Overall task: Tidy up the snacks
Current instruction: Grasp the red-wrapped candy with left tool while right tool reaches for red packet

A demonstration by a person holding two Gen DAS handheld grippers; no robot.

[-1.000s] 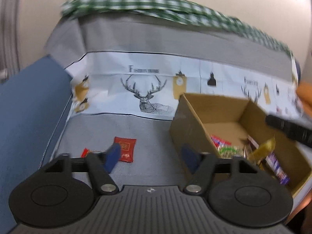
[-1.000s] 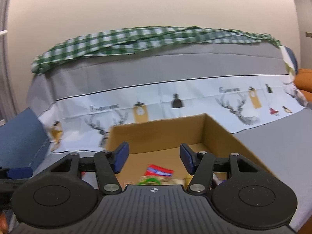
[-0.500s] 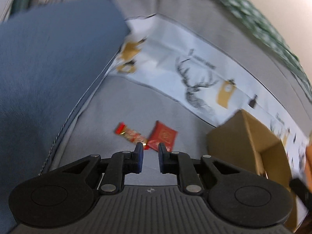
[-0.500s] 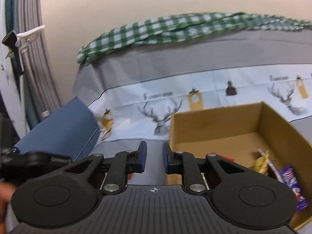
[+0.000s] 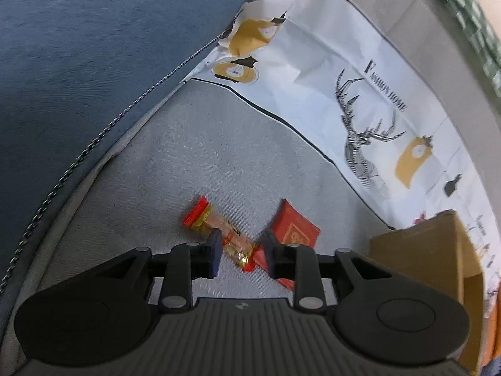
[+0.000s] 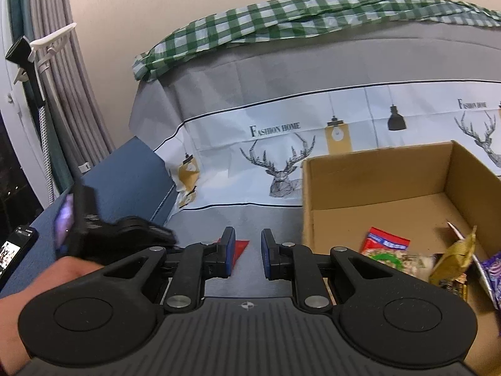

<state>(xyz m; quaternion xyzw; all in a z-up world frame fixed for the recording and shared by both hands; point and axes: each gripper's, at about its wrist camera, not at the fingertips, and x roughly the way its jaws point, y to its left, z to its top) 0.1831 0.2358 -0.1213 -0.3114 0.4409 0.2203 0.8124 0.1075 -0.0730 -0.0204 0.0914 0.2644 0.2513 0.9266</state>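
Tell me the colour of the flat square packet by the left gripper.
Red with gold print, clearest in the left wrist view.

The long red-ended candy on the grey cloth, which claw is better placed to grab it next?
Left, probably. The left claw is open with the candy lying between its fingers. The right claw sits nearer the cardboard box, holding nothing.
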